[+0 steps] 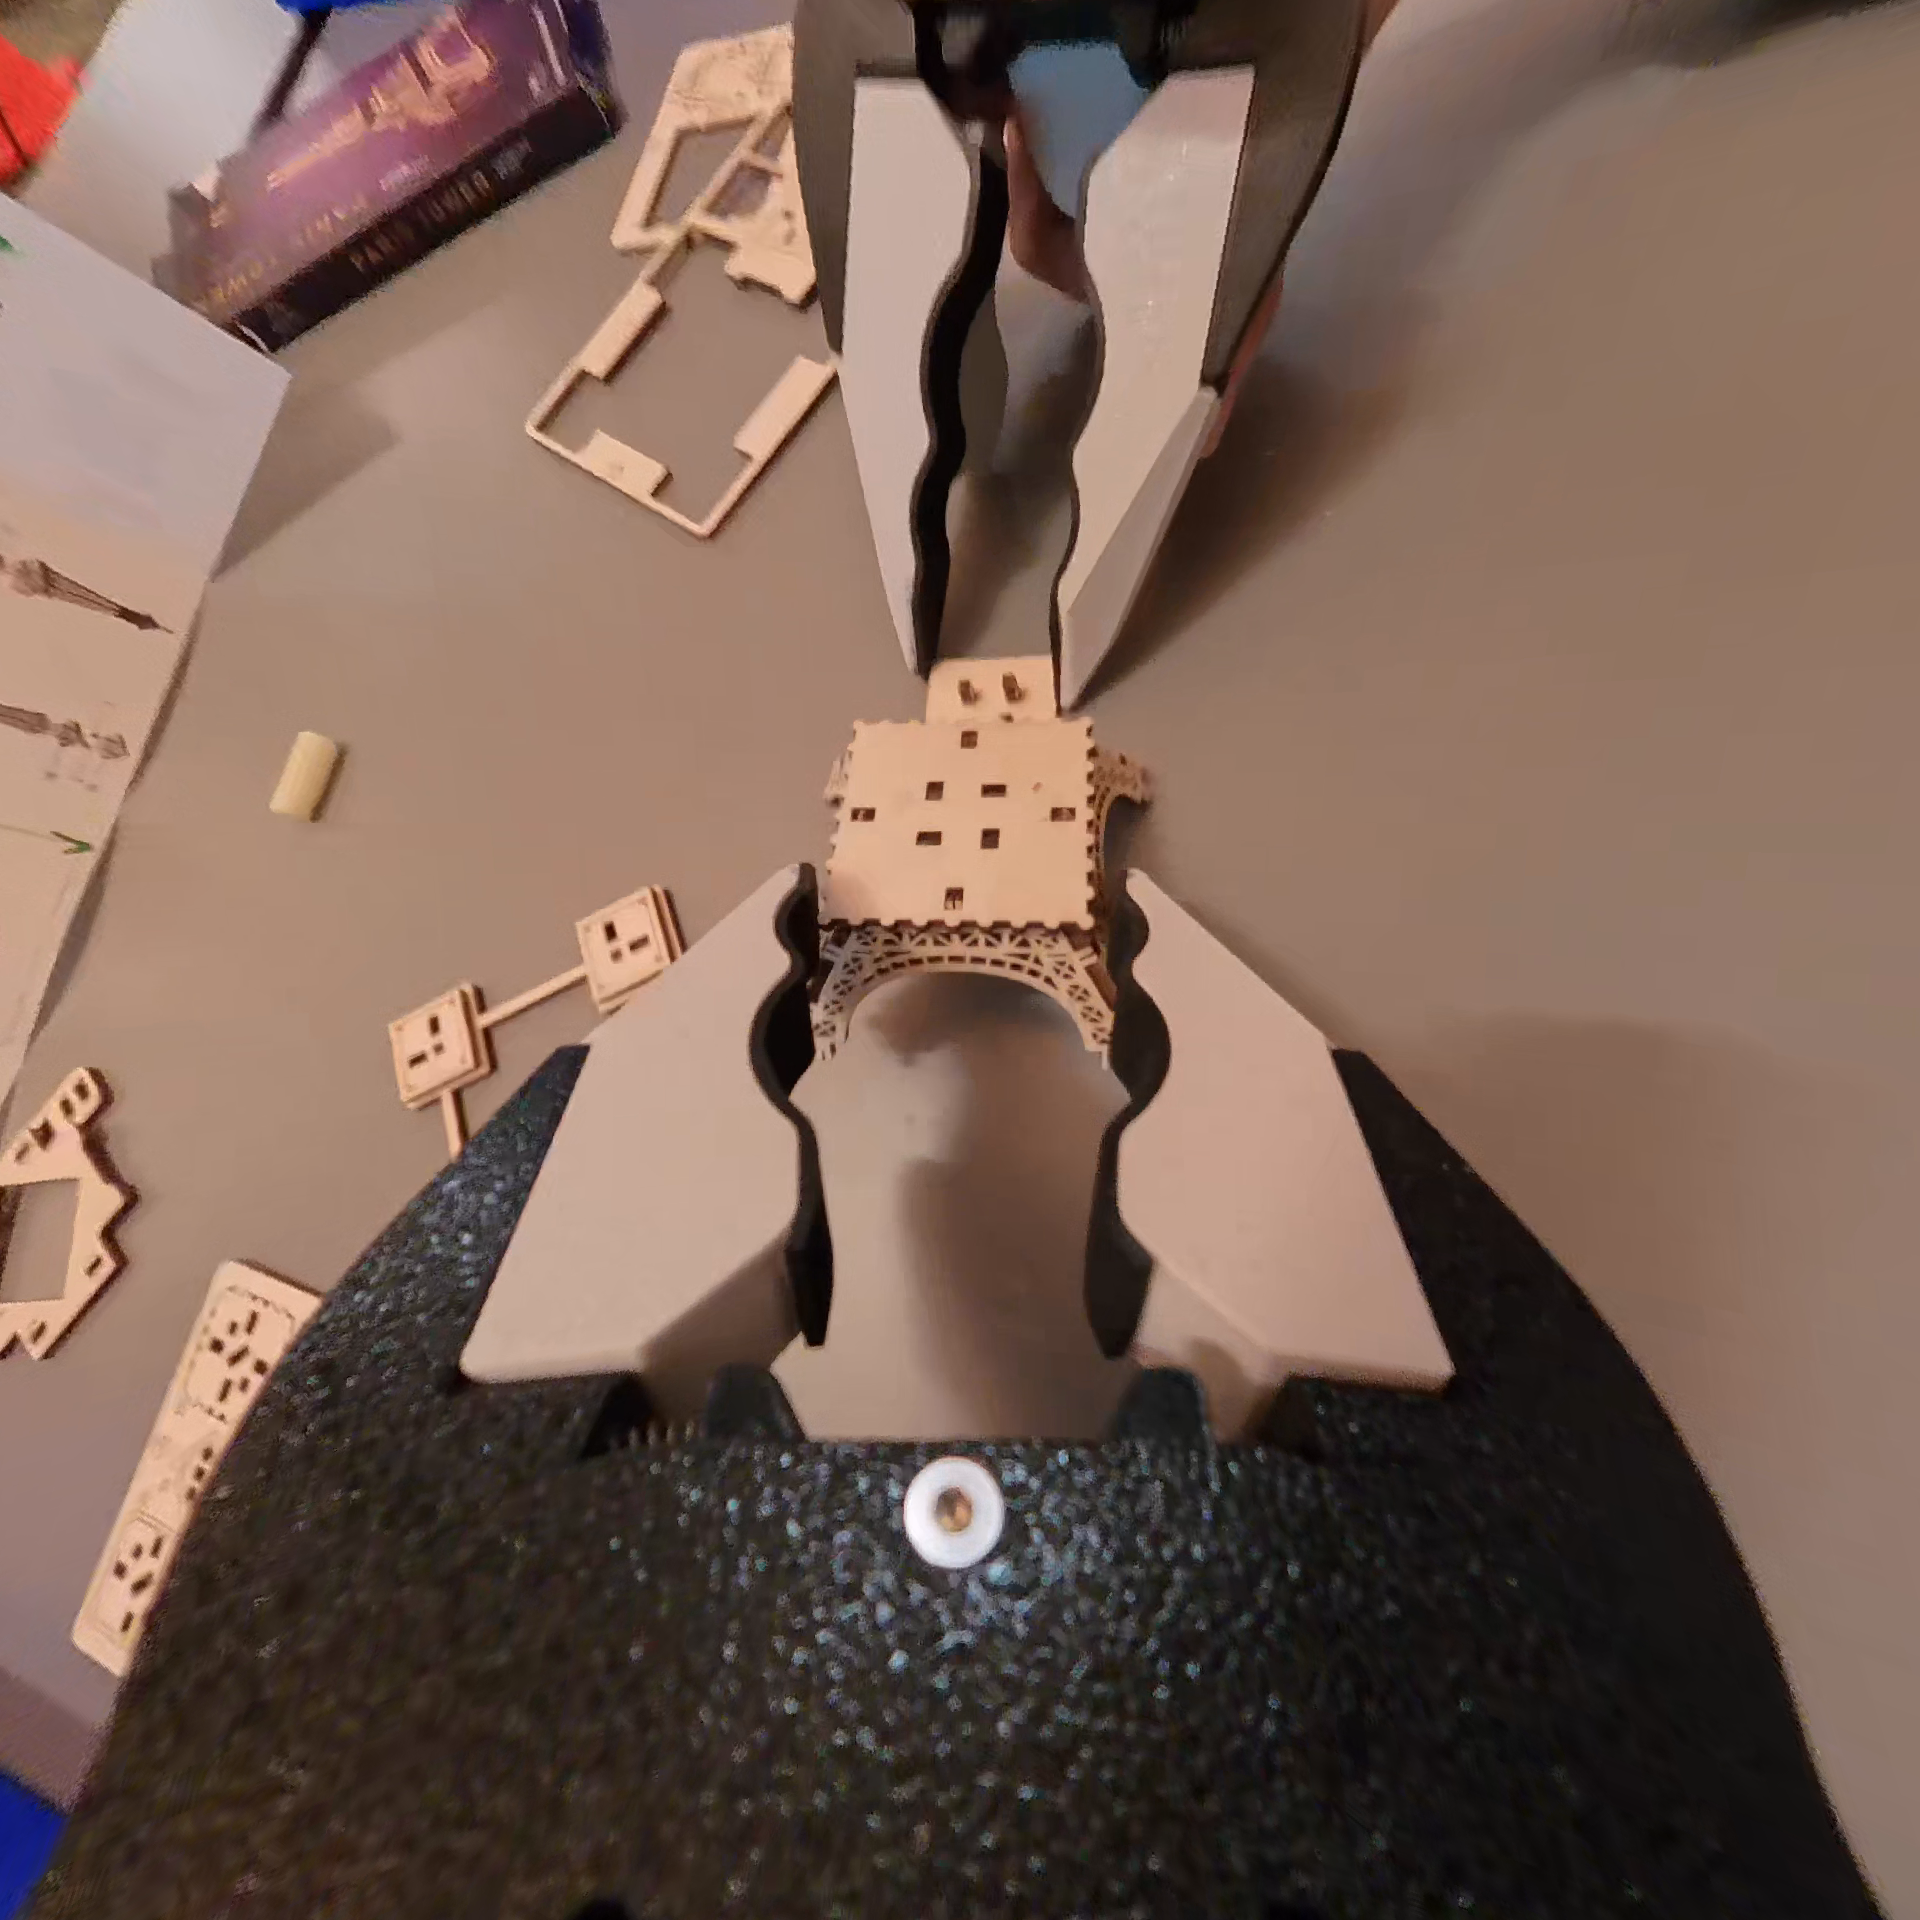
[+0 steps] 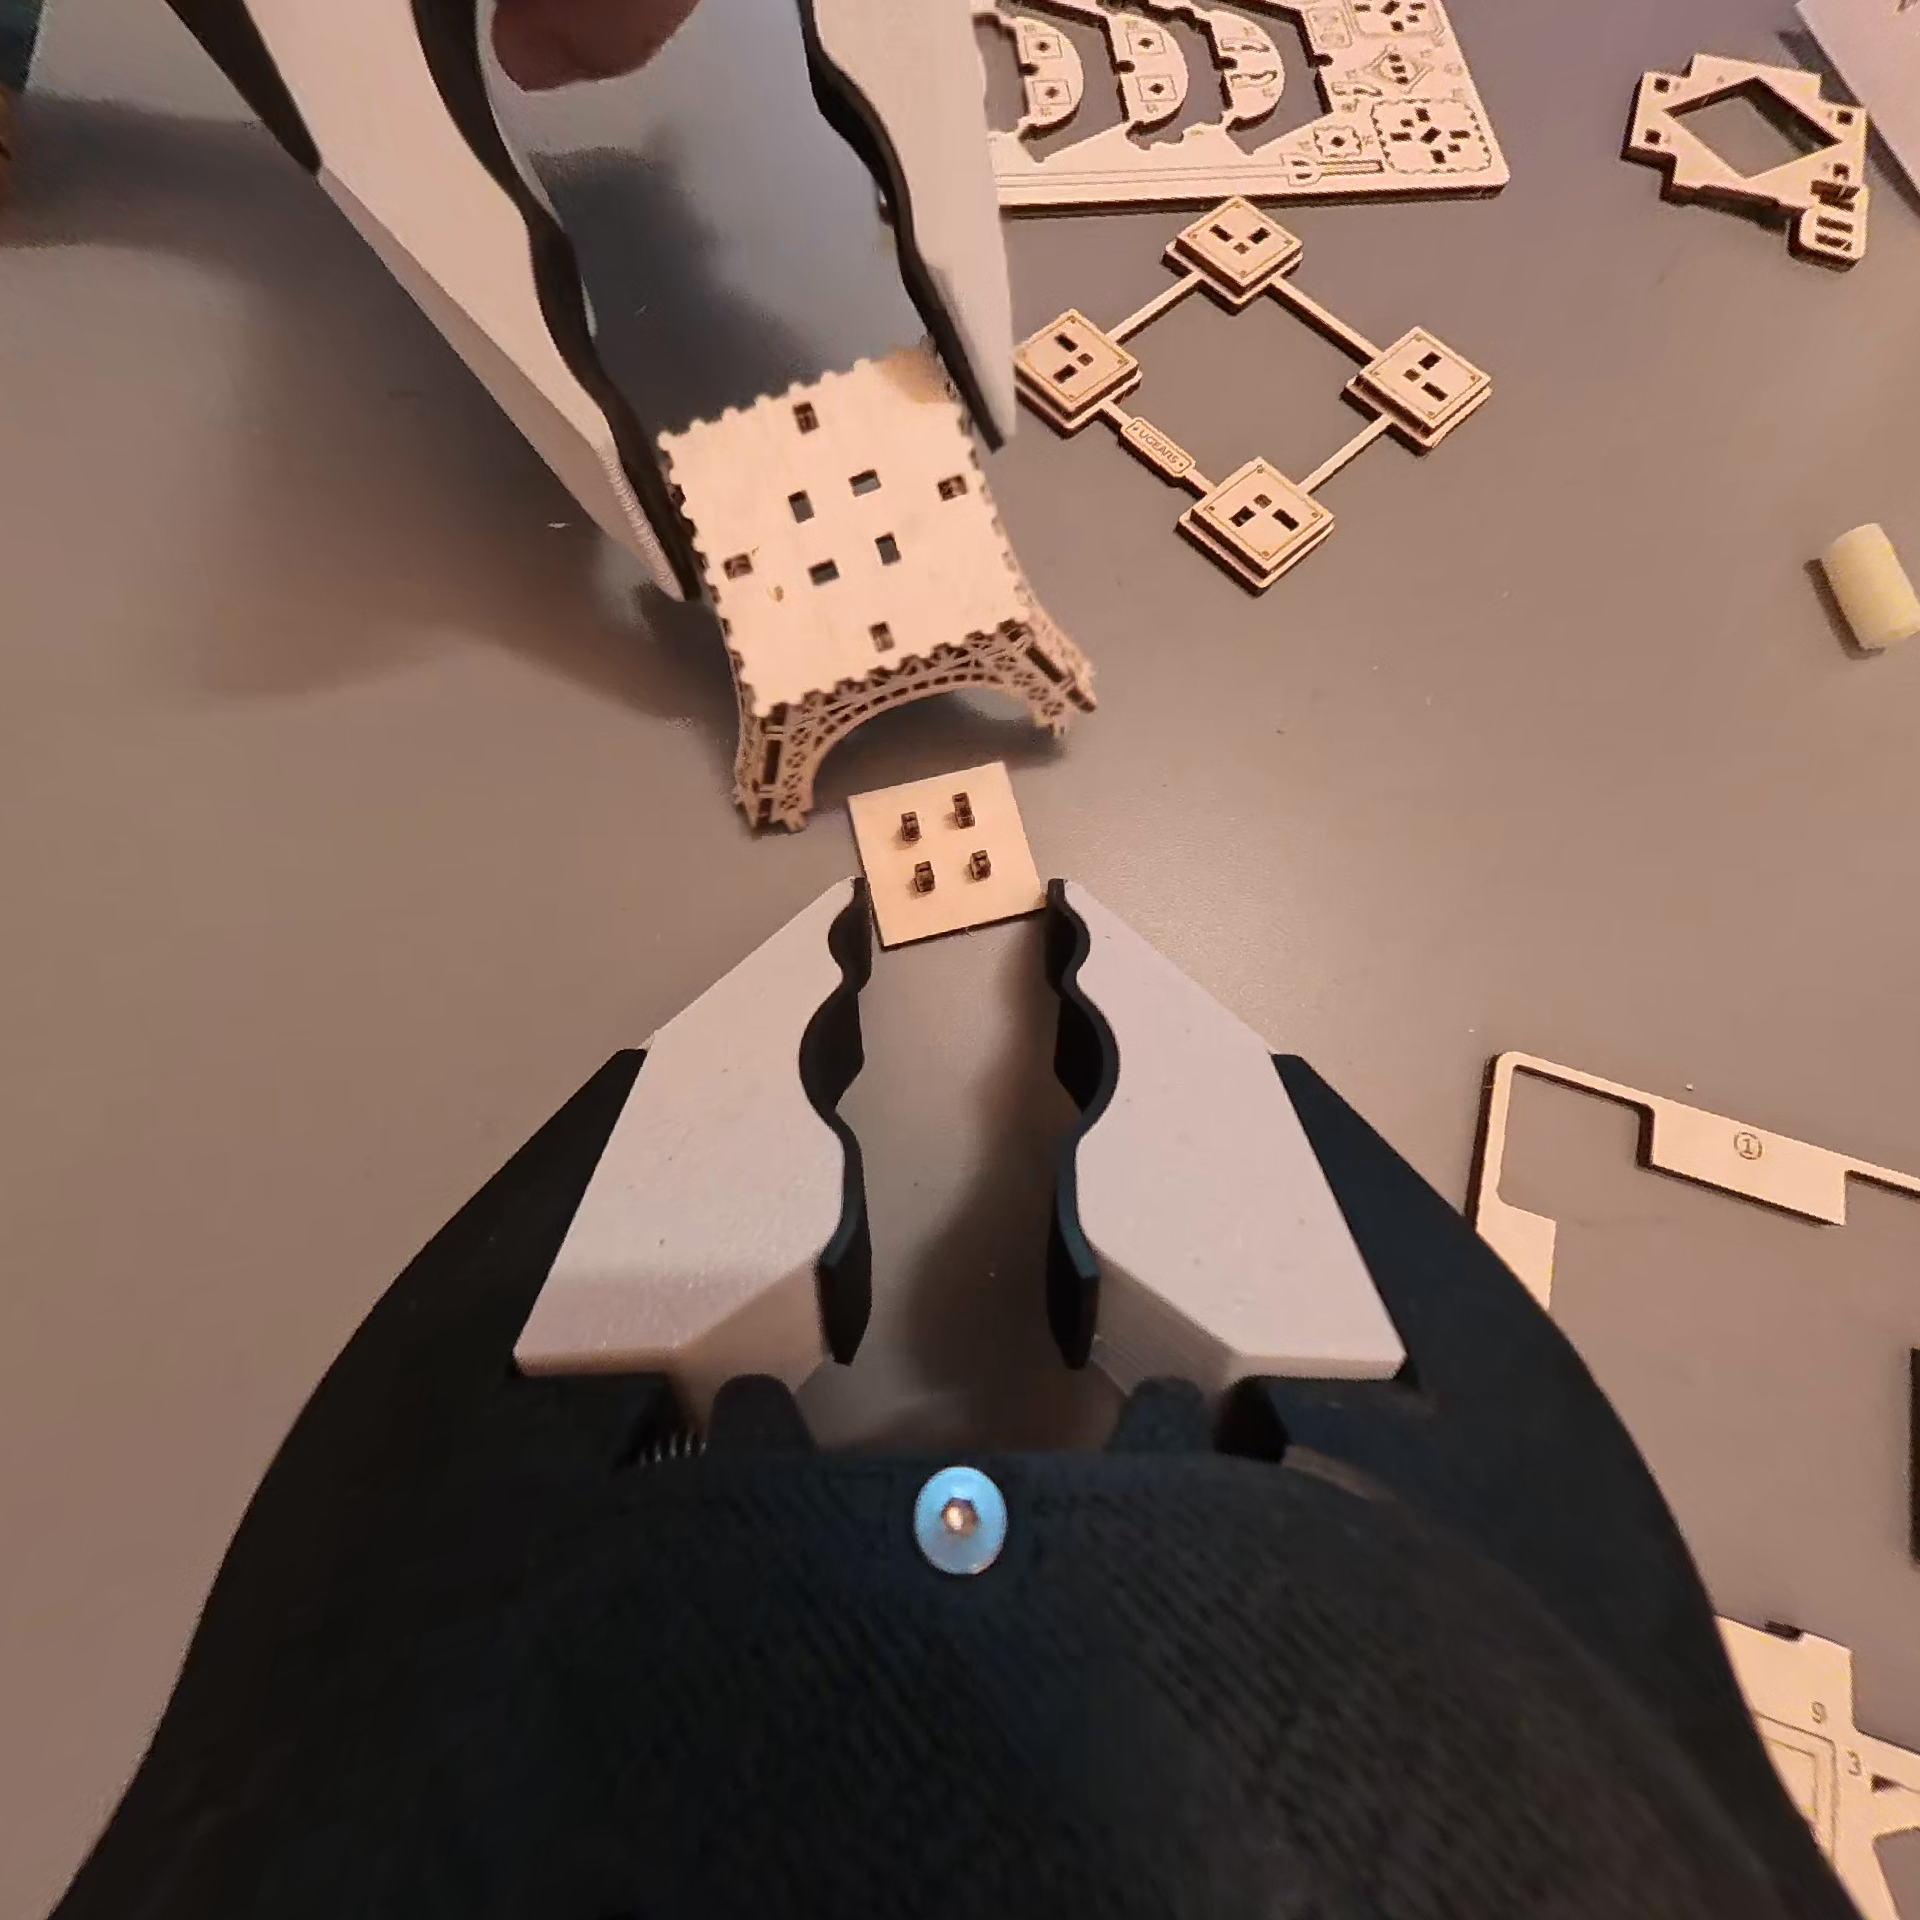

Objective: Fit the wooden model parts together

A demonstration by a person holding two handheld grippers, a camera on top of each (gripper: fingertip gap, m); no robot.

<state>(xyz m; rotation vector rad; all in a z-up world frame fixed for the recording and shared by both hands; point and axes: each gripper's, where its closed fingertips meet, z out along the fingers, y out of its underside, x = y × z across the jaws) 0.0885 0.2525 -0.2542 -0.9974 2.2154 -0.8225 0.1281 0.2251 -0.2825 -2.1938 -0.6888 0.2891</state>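
A wooden tower base with a flat slotted top and lattice arched legs stands on the grey table. My left gripper is shut on it, one fingertip on each side; the base also shows in the right wrist view. My right gripper is shut on a small square wooden plate with several pegs on its upper face. The plate is held level just beside the base, near its legs, apart from its top. In the left wrist view the plate peeks out behind the base's far edge.
A frame of square foot pads lies right of the base. A parts sheet, a diamond-holed part, a pale cylinder and empty sheet frames lie around. A purple box and instruction sheet sit far left. The gap from one gripper's tips to the other's is roughly 7 centimeters. From either gripper's tips it is about 20 centimeters to the pale cylinder. It is also in sight in the left wrist view.
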